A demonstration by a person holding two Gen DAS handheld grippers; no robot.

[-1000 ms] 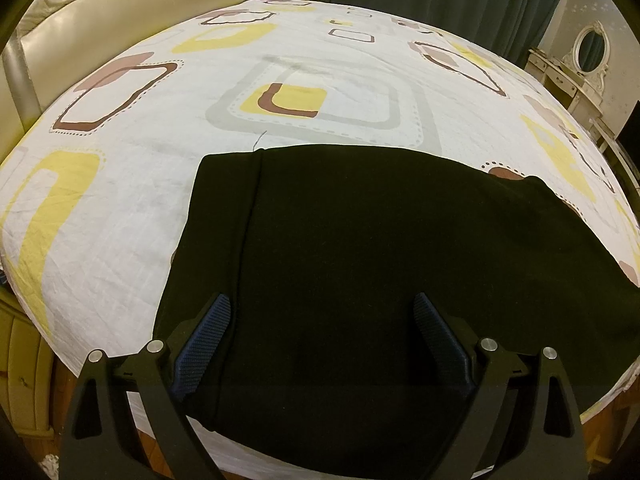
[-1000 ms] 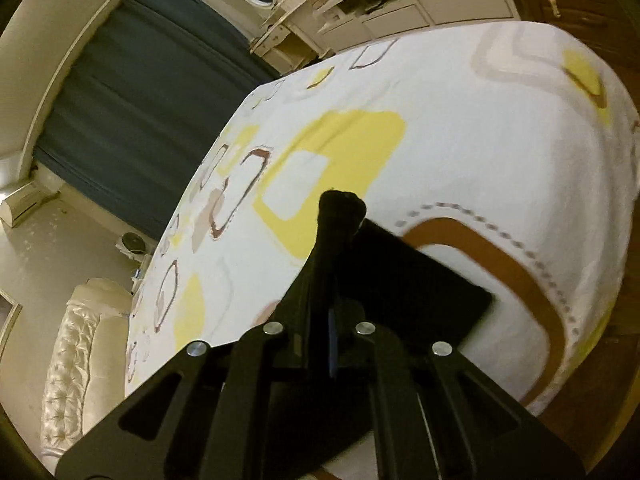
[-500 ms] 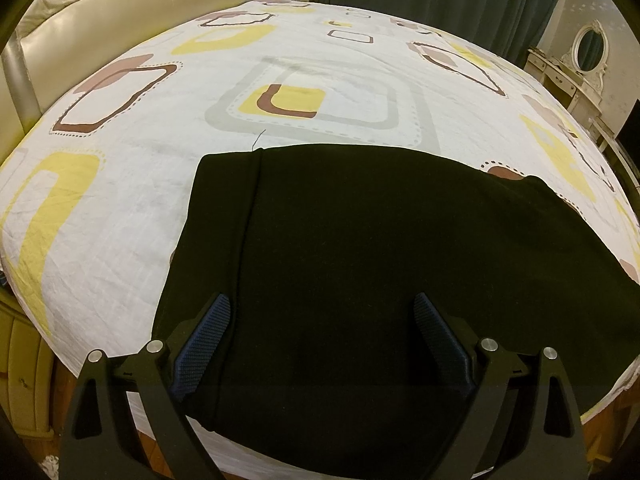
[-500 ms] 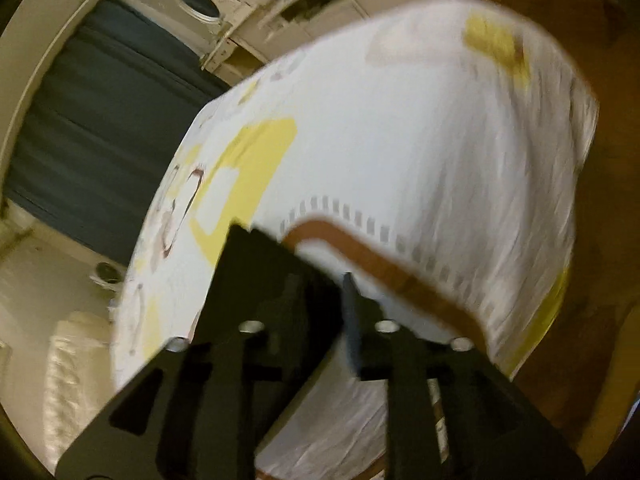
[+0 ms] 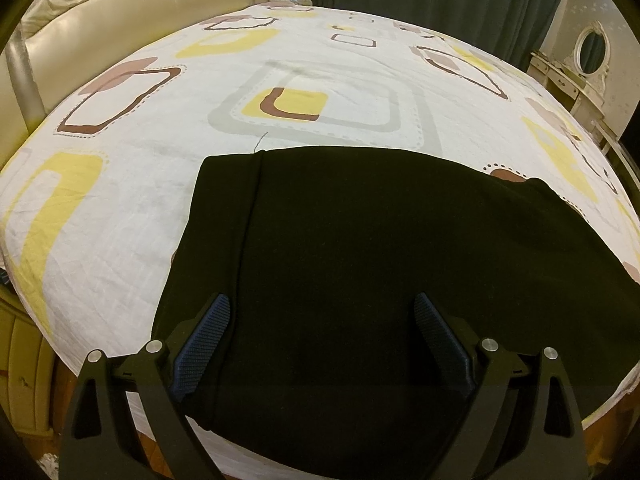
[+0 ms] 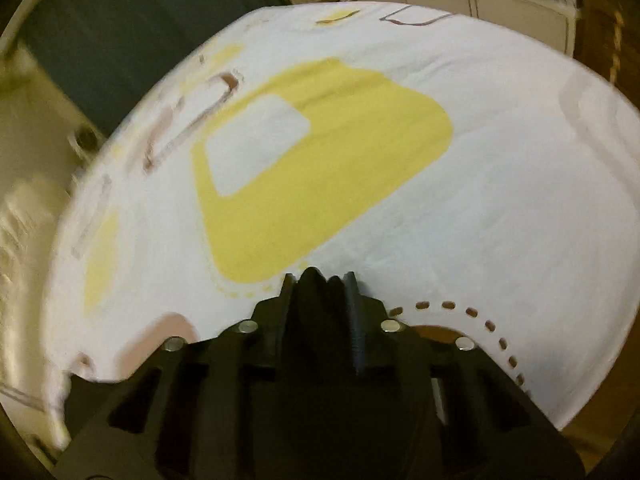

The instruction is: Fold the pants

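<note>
- My left gripper [image 5: 322, 340] hangs with its fingers spread wide apart, gripping nothing, low in the frame above the near part of the pants [image 5: 380, 264].
- The pants lie flat and dark on the patterned bedsheet [image 5: 132, 200], filling the lower middle and right of the left view; a lengthwise seam or fold line runs down their left side, and their near edge reaches the bed's edge.
- My right gripper [image 6: 320, 284] has its fingers pressed close around a bunch of black cloth, which I take to be part of the pants; that view is blurred, so I cannot tell which part it is.
- Risk, as I judge it: the pinch looks small, just a tuft between the tips. A quick pull could let it slip out and the fold would drop crooked.
- Another risk: with my left fingers not holding anything down, dragging with the right alone could slide the whole garment across the sheet or off the near edge.
- The cloth is so dark that layers are hard to tell apart, so I might catch one layer only and skew the fold.
</note>
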